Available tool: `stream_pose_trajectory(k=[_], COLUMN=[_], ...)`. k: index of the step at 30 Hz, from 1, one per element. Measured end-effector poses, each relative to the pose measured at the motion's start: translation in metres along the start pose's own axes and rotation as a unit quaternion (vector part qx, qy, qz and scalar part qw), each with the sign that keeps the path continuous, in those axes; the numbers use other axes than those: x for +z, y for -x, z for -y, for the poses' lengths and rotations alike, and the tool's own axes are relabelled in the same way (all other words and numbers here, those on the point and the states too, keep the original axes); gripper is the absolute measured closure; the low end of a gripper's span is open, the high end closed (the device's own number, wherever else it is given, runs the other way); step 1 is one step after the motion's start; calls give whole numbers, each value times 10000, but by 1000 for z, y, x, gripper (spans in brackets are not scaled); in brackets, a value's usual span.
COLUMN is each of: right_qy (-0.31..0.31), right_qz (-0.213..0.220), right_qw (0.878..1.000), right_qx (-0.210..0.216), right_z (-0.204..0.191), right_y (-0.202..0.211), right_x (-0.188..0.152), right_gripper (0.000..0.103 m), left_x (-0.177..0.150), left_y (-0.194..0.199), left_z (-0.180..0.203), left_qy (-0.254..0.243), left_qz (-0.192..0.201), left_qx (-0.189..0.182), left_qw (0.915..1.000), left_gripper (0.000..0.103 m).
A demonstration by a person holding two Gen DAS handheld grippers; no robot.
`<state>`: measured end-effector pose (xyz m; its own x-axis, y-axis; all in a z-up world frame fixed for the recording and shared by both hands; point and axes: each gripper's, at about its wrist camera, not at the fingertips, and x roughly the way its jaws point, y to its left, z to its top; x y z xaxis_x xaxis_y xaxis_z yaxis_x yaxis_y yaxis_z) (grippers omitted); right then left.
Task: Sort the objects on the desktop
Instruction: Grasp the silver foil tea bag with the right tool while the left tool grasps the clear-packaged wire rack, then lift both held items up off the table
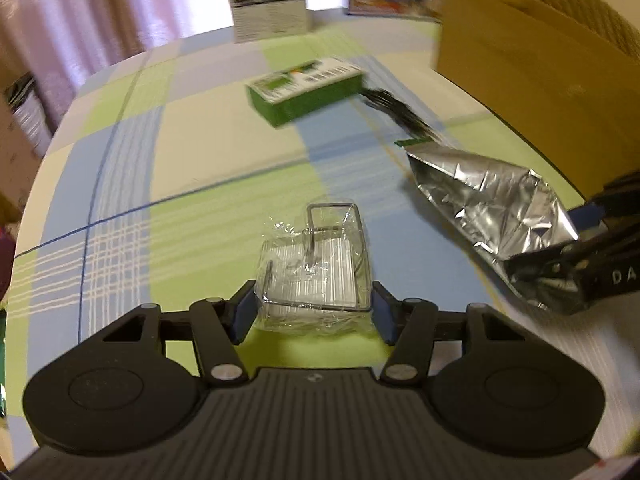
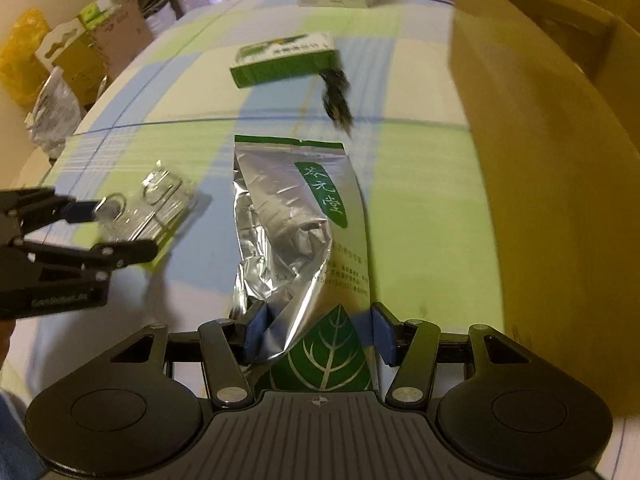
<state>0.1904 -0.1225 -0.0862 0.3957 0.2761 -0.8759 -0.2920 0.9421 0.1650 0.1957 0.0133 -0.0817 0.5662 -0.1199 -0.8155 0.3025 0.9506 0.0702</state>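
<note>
Nearest: left gripper has its blue pads on both sides of a clear plastic packet of wire hooks, jaws narrow, clamped on the near end. Looks like it's held w/ the far end sticking out over the checked tablecloth. Beside it, right gripper pinches the bottom of the silver-green foil bag, pads against the crumpled sides, so it's holding too.

Risks from here, as I judge it: the packet's film is slick and springy, grip is only on one edge, so a quick swing could let it twist or slide out. Foil bag is limp and held low, so the long free end may flop, drag on the cloth or snag on the cardboard box wall if that's where it goes. Both grippers are close together, so they could bump.

Further back: green carton lies flat, a dark bundle just beside it, untouched. Tall printed boxes at the far edge.
</note>
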Motion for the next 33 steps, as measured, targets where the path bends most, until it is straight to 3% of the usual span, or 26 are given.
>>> stream_pose_trajectory(k=[1, 3, 6, 12, 22, 25, 33], right_qy=[-48, -63, 76, 340, 532, 664, 842], right_qz=[18, 170, 509, 348, 251, 218, -61], right_qw=[10000, 9998, 9987, 9988, 9980, 9972, 9959], right_qx=[-15, 23, 5, -50, -227, -280, -321], right_z=[1, -1, -10, -17, -14, -14, -18], right_y=[3, 9, 18, 3, -12, -17, -28], right_x=[-5, -8, -5, -3, 4, 11, 10], right_gripper=[46, 26, 16, 14, 9, 9, 9], left_x=[-5, -13, -24, -23, -15, -12, -12], left_y=[4, 10, 18, 23, 6, 4, 4], left_z=[4, 11, 15, 15, 33, 29, 26], left_qy=[-74, -101, -135, -118, -682, -557, -398], left_qz=[-24, -95, -122, -79, -217, -226, -252], left_qx=[-55, -137, -172, -17, 203, 68, 0], left_qw=[10000, 9998, 9997, 9999, 9972, 9982, 9989], left_gripper=[48, 46, 43, 37, 38, 48, 51])
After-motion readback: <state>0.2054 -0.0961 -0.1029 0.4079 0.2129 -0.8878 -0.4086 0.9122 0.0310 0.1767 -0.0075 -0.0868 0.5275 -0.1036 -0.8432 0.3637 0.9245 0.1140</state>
